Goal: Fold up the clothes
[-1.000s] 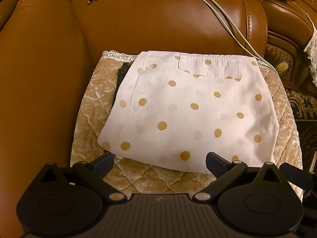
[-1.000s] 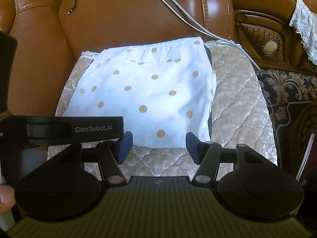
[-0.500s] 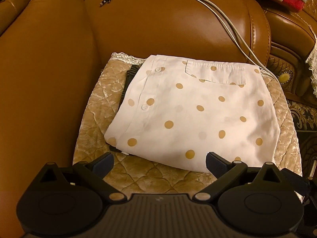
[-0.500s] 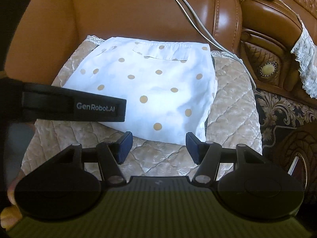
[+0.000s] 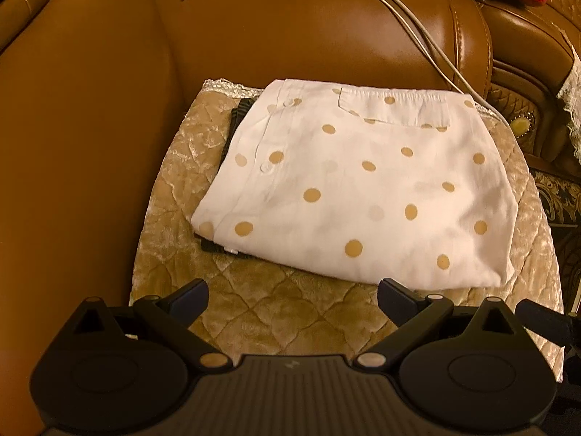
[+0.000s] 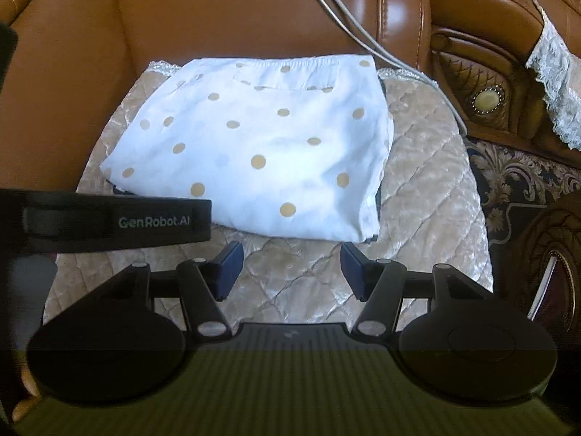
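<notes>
**Folded dotted garment lay ahead of both open tongs**

Left wrist view: the left tongs [image 5: 292, 296] stood wide open and held nothing, poised over the quilted beige velvet seat pad [image 5: 254, 312]. Just ahead of them, slightly toward the right finger, lay the white cotton garment with tan polka dots [image 5: 363, 189], folded into a flat rough rectangle on the pad. It looked thin, light and limp, so it would probably sag and unfold if lifted by one corner; the stacked near hem, just beyond the right fingertip, or the buttoned edge ahead of the left finger seemed the firmer places to pinch, taking all layers at once. A dark folded fabric [image 5: 232, 127] peeked out from under the garment's left side; most of it was covered, so what it was could not be told. Grey cables [image 5: 417, 32] ran down the tan leather sofa back [image 5: 290, 36] far ahead and vanished behind the garment's far right corner.

Right wrist view: the right tongs [image 6: 288, 267] were likewise spread, empty, with the garment's near right corner just ahead of the right finger. A black strap printed with lettering [image 6: 109, 223], beside the left finger, covered the garment's near left corner. How many layers the fold held was not visible.
</notes>
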Tool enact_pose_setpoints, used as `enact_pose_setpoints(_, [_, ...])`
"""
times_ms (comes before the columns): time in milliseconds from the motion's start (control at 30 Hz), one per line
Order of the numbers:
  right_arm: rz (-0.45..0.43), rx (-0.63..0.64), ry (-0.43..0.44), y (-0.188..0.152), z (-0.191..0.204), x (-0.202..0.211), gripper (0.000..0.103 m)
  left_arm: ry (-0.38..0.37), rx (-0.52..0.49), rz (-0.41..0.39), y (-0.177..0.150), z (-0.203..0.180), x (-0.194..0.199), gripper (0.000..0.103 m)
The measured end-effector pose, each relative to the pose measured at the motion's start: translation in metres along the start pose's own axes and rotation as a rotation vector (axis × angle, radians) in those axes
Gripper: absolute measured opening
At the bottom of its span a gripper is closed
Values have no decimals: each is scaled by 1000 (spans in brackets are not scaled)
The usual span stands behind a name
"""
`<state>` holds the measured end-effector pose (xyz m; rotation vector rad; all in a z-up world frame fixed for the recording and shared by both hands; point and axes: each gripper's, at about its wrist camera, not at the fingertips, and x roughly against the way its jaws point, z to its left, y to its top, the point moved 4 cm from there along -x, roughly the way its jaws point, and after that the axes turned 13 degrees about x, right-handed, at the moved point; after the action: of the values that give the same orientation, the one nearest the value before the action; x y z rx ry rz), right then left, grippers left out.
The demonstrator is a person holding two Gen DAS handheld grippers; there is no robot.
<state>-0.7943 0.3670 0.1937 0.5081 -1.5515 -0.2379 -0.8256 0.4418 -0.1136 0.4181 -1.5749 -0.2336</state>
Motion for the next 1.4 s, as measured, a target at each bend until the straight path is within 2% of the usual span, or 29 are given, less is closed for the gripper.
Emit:
enact_pose_setpoints(367, [17, -2, -8, -11, 0, 0, 67, -5, -14, 6, -15, 3, 1, 102])
enact_pose_setpoints(733, [74, -87, 24, -26, -5, -7, 67, 7, -34, 5, -25, 2, 2, 102])
enact_pose_setpoints(1400, [113, -87, 26, -35, -4, -9, 67, 20, -39, -12, -33, 3, 6, 102])
